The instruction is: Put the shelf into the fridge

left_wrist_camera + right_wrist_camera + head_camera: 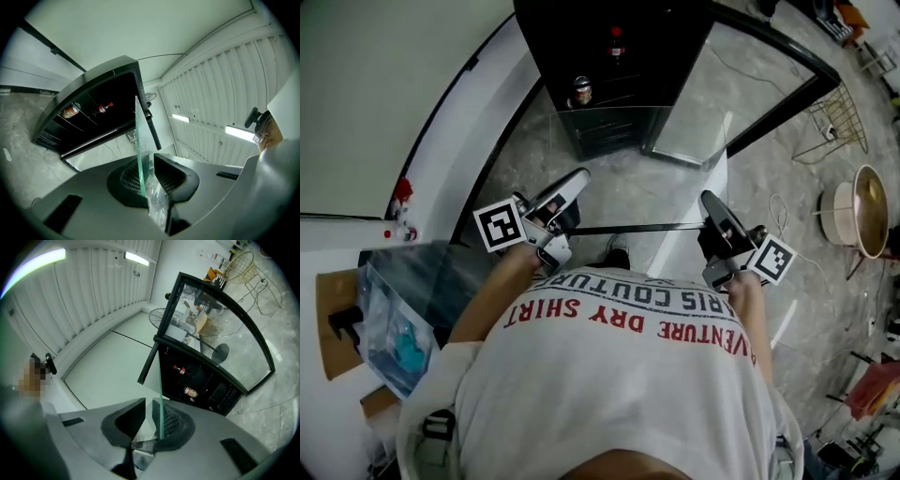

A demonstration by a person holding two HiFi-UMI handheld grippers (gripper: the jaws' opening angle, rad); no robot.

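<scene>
Half done at best. Carries shelf point(637, 228) level by both side edges, left tongs point(574, 183) and right tongs point(711, 204) closed on it, short of open fridge point(619, 84). Left to do: slide inside.

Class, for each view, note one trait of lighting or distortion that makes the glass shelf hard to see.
Head view: fisheye curves the room; the clear glass shelf shows only as a thin dark edge. Left gripper view: black vignette, glaring white strip light, shelf a green sliver. Right gripper view: same curving; dim interior of the open black fridge.
</scene>
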